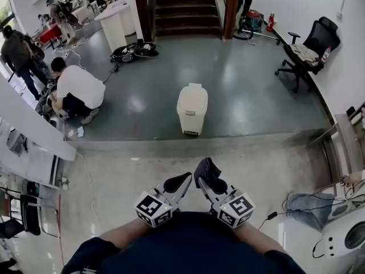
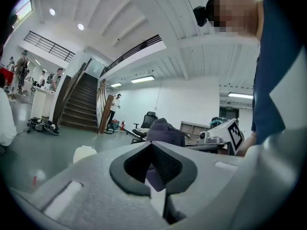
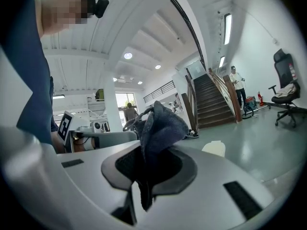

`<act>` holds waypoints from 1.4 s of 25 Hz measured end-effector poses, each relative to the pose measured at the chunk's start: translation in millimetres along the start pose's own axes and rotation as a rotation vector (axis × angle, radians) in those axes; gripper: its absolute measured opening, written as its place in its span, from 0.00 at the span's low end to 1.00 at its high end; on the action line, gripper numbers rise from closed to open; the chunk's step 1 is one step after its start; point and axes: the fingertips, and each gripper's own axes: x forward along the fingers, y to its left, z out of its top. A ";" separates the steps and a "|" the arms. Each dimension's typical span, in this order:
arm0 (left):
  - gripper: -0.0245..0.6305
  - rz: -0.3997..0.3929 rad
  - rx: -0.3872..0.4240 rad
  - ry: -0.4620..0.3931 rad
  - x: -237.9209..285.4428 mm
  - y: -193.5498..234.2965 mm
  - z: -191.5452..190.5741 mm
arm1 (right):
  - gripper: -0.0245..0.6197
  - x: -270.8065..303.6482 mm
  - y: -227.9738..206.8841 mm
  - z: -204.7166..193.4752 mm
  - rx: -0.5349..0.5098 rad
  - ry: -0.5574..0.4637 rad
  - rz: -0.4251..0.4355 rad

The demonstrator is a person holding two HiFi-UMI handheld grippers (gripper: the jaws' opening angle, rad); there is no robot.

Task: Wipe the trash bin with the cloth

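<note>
A cream lidded trash bin (image 1: 193, 108) stands on the grey floor ahead of me, well out of reach; its top also shows as the bin (image 2: 85, 153) and the bin (image 3: 213, 148). Close to my body, my right gripper (image 1: 204, 173) is shut on a dark blue-grey cloth (image 1: 209, 169), which bunches up above its jaws as the cloth (image 3: 158, 123). My left gripper (image 1: 183, 180) is beside it, jaws together with nothing between them. From the left gripper (image 2: 152, 166) the cloth (image 2: 165, 131) shows just beyond.
A low step edge (image 1: 188, 144) runs between me and the bin. A person crouches at the left (image 1: 77, 90). An office chair (image 1: 311, 44) stands at the right, stairs (image 1: 185, 7) at the back. A white machine (image 1: 348, 233) and cables lie at the lower right.
</note>
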 end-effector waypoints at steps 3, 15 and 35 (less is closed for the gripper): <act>0.04 0.015 0.005 0.002 13.8 -4.3 0.2 | 0.13 -7.0 -13.9 2.9 0.004 -0.010 0.012; 0.04 0.093 -0.037 -0.020 68.9 48.3 -4.7 | 0.13 17.1 -95.7 1.7 0.020 0.039 -0.002; 0.04 0.007 -0.082 0.001 207.3 341.8 54.2 | 0.13 288.4 -258.6 73.1 -0.011 0.093 -0.090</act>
